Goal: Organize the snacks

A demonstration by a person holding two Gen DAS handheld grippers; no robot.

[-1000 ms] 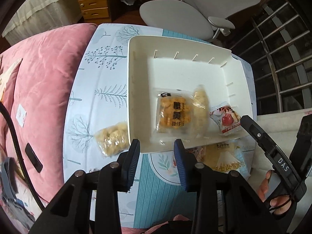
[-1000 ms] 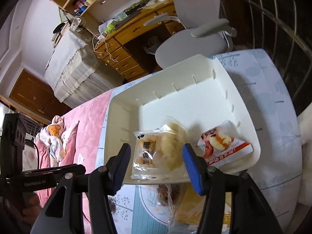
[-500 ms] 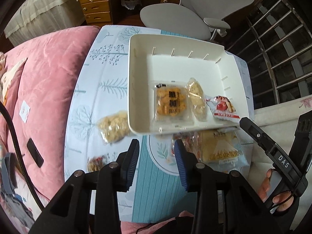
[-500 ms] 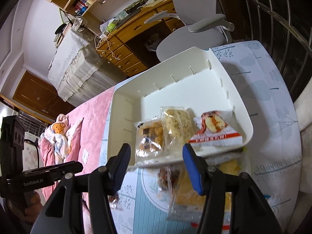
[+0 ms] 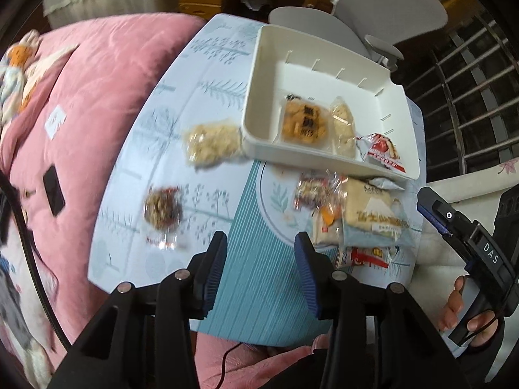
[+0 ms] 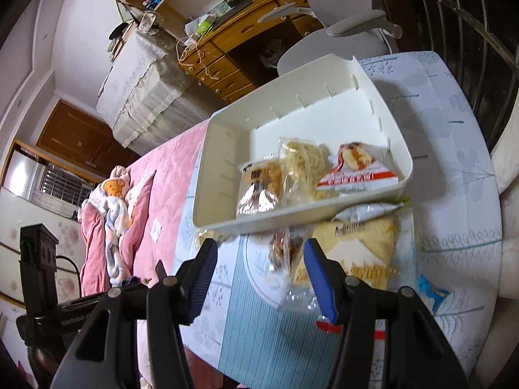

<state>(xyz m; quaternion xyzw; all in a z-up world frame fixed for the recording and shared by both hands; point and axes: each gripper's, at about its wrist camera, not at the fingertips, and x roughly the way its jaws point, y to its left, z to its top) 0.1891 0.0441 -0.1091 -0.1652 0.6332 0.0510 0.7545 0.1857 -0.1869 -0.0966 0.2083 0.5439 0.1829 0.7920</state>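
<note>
A white bin point(image 5: 256, 74) point(image 6: 214, 162) on the table holds an orange snack pack point(image 5: 303, 123) point(image 6: 259, 183), a pale snack pack point(image 5: 342, 126) point(image 6: 300, 168) and a red-and-white pack point(image 5: 381, 150) point(image 6: 355, 170). Loose on the cloth lie a yellow popcorn-like pack point(image 5: 212, 142), a dark nut pack point(image 5: 162, 212), a small red mixed pack point(image 5: 313, 191) point(image 6: 285, 249) and a big triangular bread pack point(image 5: 373, 217) point(image 6: 360, 253). My left gripper point(image 5: 259, 259) is open and empty above the near table edge. My right gripper point(image 6: 259, 272) is open and empty, short of the bin.
A pink quilt point(image 5: 81, 97) with a black phone-like object point(image 5: 53, 189) lies left of the table. A grey office chair point(image 5: 373, 6) and wooden desk point(image 6: 246, 39) stand behind. Metal bars point(image 5: 470, 81) run at the right. A blue packet point(image 6: 434, 295) lies at the right.
Both grippers have pulled back from the bin toward the near table edge. More loose packs on the cloth have come into view. Both stay open.
</note>
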